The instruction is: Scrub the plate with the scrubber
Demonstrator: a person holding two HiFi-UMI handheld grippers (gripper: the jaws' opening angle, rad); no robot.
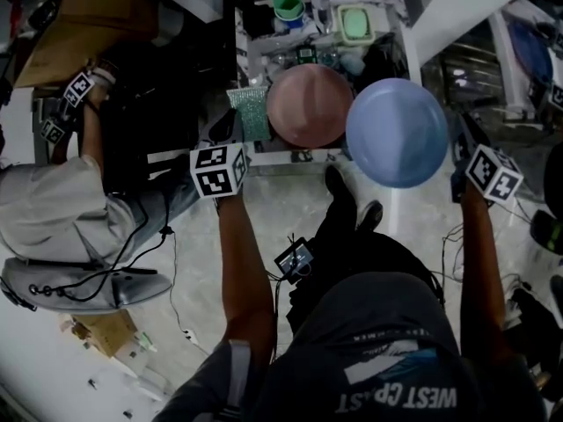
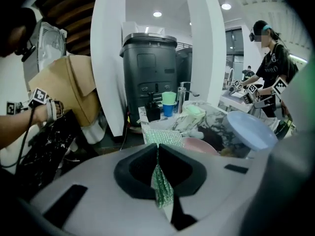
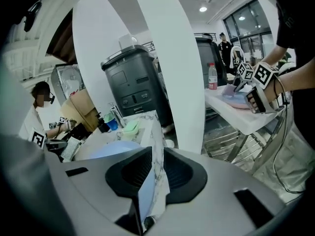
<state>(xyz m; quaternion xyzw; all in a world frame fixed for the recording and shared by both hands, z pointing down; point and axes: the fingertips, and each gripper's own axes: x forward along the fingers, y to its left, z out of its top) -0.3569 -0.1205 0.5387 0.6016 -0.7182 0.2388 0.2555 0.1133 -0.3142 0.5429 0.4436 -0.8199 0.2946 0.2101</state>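
Head view: both forearms reach forward, with the grippers angled downward. The left gripper (image 1: 230, 134) is clamped shut on the green scrubber (image 1: 251, 112) (just left of a pink plate (image 1: 310, 104) lying on the bench (image 1: 257, 55)). The right gripper (image 1: 457, 148) pinches the blue plate (image 1: 396, 132) by its rim, holding it in the air beside the pink one.

Only one print can be read: white capitals on the dark shirt (image 1: 396, 359) of the person wearing the camera, upside down in the head view. It says "WEST", then a word like "COAST" with an unclear second letter. The bottle (image 3: 212, 76) on the far table has a red label, too small to read. The marker cubes (image 1: 218, 170) carry square black-and-white code patterns only.
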